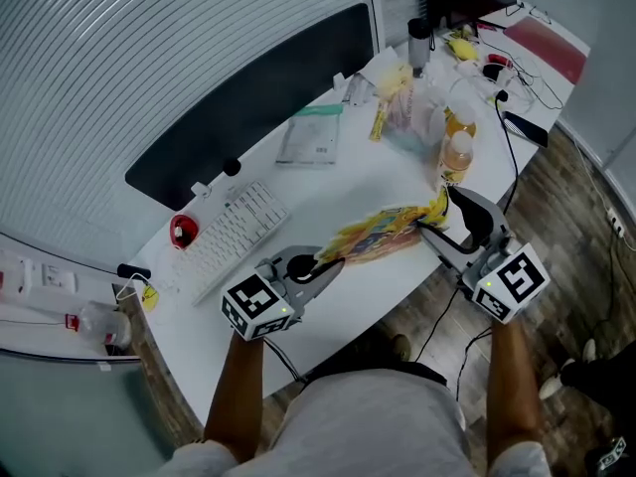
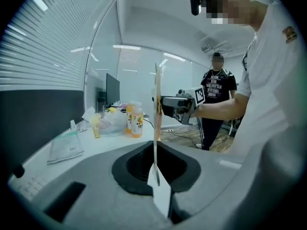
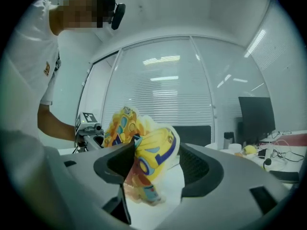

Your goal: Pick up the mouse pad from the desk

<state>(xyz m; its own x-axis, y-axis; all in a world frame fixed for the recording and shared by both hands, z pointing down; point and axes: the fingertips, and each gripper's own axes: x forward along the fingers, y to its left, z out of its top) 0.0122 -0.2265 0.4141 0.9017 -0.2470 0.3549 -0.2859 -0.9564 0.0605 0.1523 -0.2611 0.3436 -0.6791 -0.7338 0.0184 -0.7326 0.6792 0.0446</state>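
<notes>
The mouse pad (image 1: pixel 383 235) hangs just above the table (image 1: pixel 368 296). The left hand-held gripper (image 1: pixel 326 266) is clamped on its 8 o'clock edge, and the right hand-held gripper (image 1: pixel 442 222) gapes around its 3 o'clock end without pinching it. The lift looks nearly finished; next the right should close or let the left carry alone. A bottle (image 1: pixel 455 155) at 1 o'clock holds orange drink.

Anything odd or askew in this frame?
The mouse pad is crumpled rather than flat. The left gripper is clamped on one edge, but at the right gripper the other end sits bunched and folded between jaws that stand apart, so that end looks loose.
</notes>
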